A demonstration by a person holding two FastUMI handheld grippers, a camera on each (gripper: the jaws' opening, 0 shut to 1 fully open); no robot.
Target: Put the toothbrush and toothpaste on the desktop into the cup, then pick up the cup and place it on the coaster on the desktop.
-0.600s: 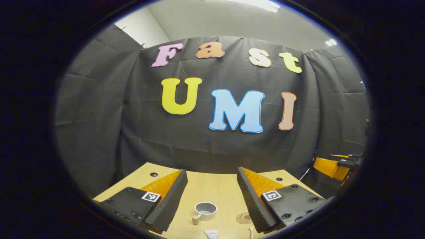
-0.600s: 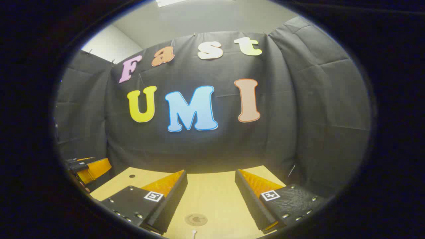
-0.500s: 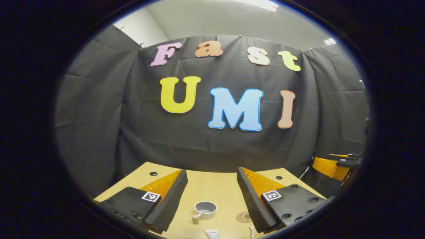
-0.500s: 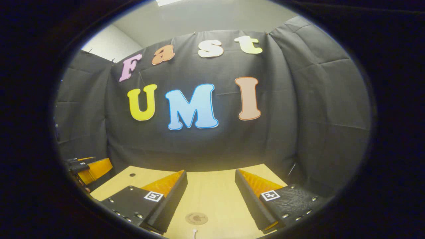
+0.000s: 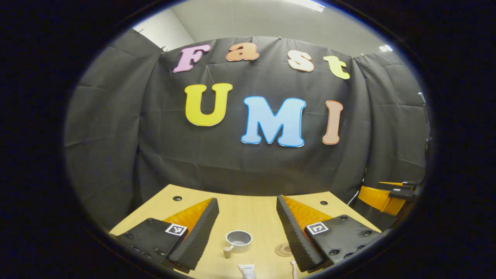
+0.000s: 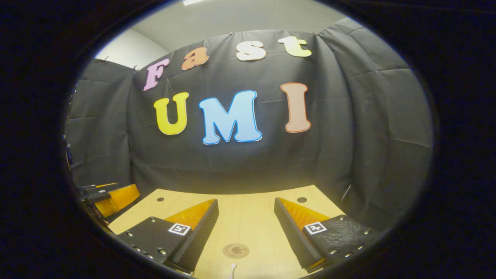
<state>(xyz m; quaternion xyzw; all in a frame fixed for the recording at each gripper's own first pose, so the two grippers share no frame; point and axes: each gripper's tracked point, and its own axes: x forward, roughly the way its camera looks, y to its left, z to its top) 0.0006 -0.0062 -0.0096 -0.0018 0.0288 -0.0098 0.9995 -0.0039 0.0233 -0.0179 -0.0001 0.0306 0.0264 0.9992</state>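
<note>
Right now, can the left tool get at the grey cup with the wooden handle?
Probably yes: the left tool is open, and the grey cup with the wooden handle stands on the wooden desktop ahead between its fingers, nothing between.

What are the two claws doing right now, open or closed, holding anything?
Left claw: open, holding nothing, above the desktop near the cup.
Right claw: open, holding nothing, above the coaster.
</note>
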